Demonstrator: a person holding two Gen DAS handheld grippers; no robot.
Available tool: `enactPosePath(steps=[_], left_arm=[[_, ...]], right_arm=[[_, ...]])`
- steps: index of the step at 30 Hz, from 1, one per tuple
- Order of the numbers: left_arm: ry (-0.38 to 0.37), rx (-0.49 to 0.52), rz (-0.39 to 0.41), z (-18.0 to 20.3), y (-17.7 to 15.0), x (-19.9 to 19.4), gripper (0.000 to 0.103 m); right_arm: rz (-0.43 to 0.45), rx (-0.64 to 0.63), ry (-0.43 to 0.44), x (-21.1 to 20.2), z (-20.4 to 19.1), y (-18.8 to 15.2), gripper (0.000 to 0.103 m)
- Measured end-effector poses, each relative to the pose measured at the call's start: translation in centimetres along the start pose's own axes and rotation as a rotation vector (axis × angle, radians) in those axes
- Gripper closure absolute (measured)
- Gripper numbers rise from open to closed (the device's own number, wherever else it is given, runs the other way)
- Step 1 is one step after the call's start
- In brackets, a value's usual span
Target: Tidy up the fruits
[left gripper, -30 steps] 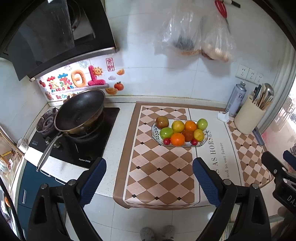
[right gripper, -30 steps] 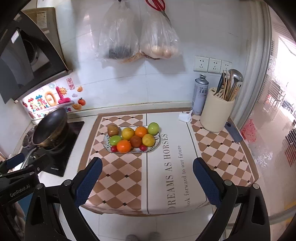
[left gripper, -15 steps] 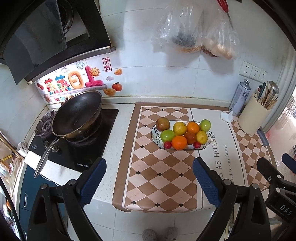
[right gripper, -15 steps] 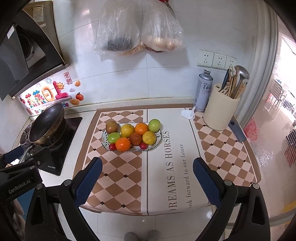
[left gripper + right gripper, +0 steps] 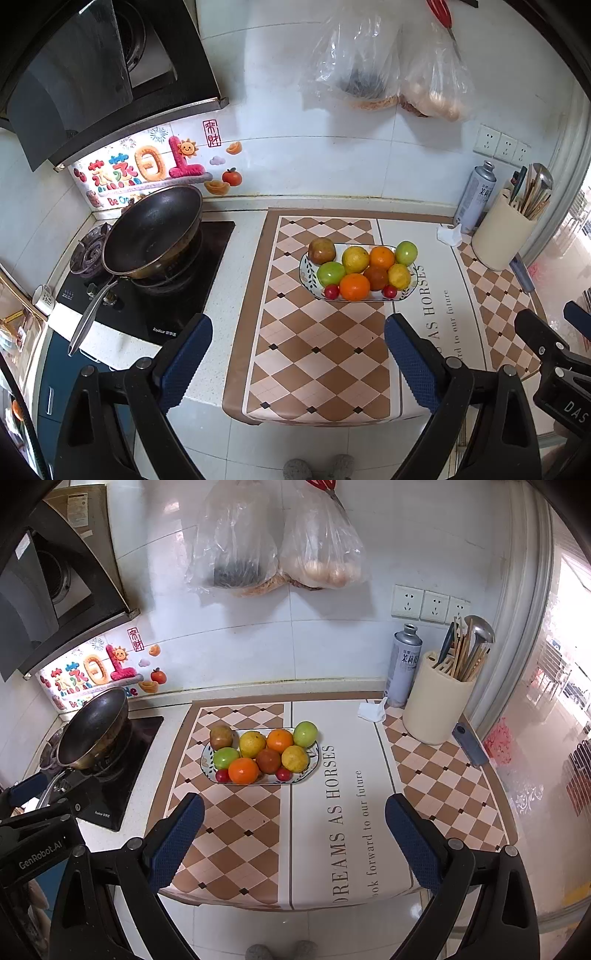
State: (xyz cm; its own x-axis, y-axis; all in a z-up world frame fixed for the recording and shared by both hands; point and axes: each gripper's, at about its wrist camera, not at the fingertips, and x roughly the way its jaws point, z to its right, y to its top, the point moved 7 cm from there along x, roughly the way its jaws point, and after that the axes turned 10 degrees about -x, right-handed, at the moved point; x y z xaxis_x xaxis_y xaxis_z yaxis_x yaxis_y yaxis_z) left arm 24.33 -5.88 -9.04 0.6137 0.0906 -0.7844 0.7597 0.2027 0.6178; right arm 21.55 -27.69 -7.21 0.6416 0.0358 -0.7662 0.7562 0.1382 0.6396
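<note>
A patterned plate sits mid-counter on a checkered mat, piled with fruit: oranges, green apples, yellow fruits, a brown fruit and small red ones. My left gripper is open and empty, held above the counter's front edge, short of the plate. My right gripper is open and empty, also in front of the plate. Each gripper shows at the edge of the other's view.
A black wok sits on the stove at the left. A spray can, a cream utensil holder and a crumpled tissue stand at the back right. Two plastic bags hang on the wall.
Both grippers have drifted slightly forward and down toward the counter, so the plate sits a little closer. Both stay open and empty.
</note>
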Motion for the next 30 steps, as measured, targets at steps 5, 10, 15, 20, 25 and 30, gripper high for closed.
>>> enactPosePath(steps=[5,10,15,20,25,30], left_arm=[[-0.001,0.003,0.003,0.1,0.1,-0.1,0.008],[-0.004,0.007,0.002,0.4,0.1,-0.4,0.008],[-0.008,0.013,0.010,0.4,-0.2,-0.9,0.008],[-0.013,0.008,0.021,0.3,-0.2,-1.4,0.008],[-0.017,0.011,0.032,0.2,0.1,-1.7,0.000],[-0.021,0.009,0.035,0.1,0.0,-1.8,0.000]], right_arm=[[0.000,0.001,0.002,-0.2,-0.1,0.0,0.003],[0.005,0.002,0.001,-0.6,-0.1,0.1,0.003],[0.006,0.004,0.002,-0.7,-0.1,0.0,0.003],[0.008,0.003,-0.004,-0.9,-0.1,0.1,0.002],[0.007,0.003,-0.008,-1.2,-0.1,0.4,0.002],[0.004,0.002,-0.011,-1.3,0.0,0.4,0.002]])
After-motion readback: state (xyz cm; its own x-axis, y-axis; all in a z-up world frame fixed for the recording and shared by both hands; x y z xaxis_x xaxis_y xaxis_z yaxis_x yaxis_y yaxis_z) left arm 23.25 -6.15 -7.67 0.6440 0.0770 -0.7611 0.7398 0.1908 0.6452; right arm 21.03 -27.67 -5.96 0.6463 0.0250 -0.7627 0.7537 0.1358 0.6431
